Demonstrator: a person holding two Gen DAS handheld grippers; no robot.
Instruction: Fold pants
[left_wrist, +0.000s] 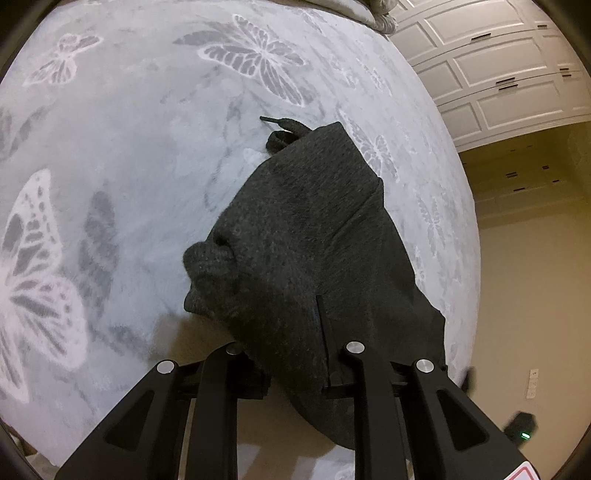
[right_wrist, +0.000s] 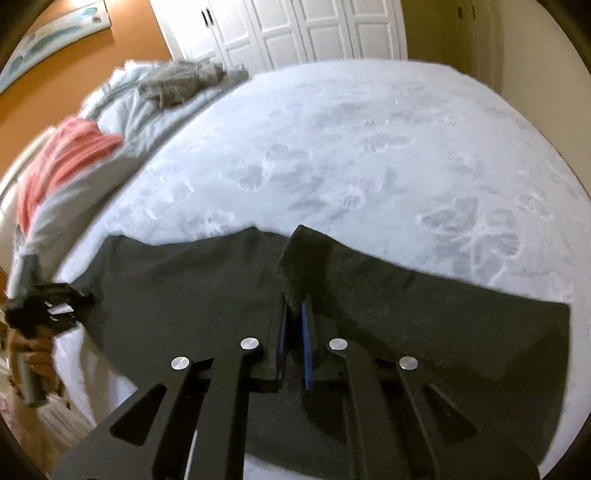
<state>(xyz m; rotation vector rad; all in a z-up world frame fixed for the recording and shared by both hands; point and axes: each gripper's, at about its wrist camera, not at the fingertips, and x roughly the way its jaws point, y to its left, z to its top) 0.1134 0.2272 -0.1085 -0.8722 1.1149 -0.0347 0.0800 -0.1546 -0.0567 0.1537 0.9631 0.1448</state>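
Observation:
Dark charcoal pants (left_wrist: 314, 229) lie on a pale blanket with a butterfly pattern (left_wrist: 110, 155), near the bed's edge. A drawstring (left_wrist: 280, 125) pokes out at the far end. My left gripper (left_wrist: 299, 354) is shut on the near end of the cloth, which drapes over and hides one finger. In the right wrist view the pants (right_wrist: 177, 295) spread across the bed edge. My right gripper (right_wrist: 294, 332) is shut on a raised fold of them, pinched between its blue pads (right_wrist: 306, 332). The left gripper (right_wrist: 79, 295) shows at far left, held by a hand (right_wrist: 33, 354).
A heap of grey clothes (right_wrist: 181, 83) and a pink cloth (right_wrist: 66, 147) lie at the far left of the bed. White panelled closet doors (right_wrist: 314, 33) stand behind. Beige floor (left_wrist: 517, 295) runs beside the bed, with a small black device (left_wrist: 521, 428) on it.

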